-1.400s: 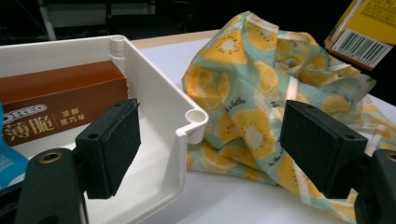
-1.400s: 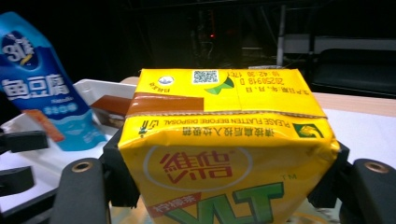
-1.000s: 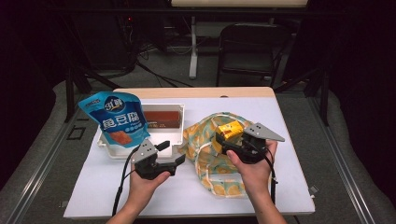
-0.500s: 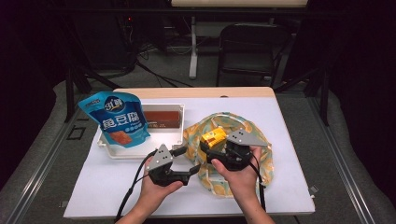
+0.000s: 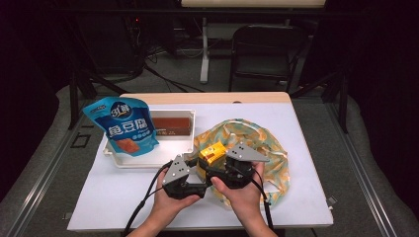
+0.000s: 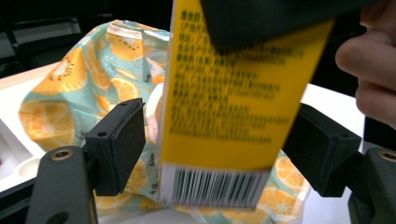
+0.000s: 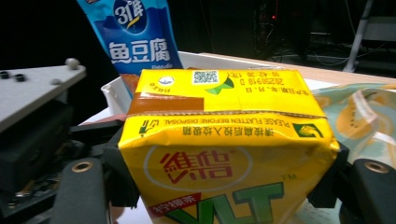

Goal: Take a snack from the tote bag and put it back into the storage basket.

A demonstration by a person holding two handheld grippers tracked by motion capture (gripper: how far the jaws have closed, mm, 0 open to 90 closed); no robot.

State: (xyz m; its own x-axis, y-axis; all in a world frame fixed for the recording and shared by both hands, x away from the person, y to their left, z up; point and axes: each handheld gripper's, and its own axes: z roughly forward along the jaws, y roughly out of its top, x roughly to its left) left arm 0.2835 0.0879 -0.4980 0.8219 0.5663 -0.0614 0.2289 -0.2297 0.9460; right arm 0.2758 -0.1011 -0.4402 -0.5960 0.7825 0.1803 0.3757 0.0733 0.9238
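Currently: yellow lemon-tea carton (image 5: 212, 153) clamped in right gripper (image 7: 229, 186) above the fruit-print bag (image 5: 264, 143), offered between left gripper's (image 6: 217, 154) spread, non-touching jaws; handover begun, transfer and placement into white tray (image 5: 148, 160) seemingly outstanding.

Both forearms come in from the near edge of the table, hands close together, the left gripper (image 5: 190, 165) just beside the right gripper (image 5: 217, 168). The right hand (image 5: 242, 190) wraps its gripper from below, jaws clamped on either side of a yellow carton (image 5: 212, 150). The left hand (image 5: 170, 200) points its gripper toward the same carton, the jaws having just been closing a little, with the carton between them and a gap on each side.
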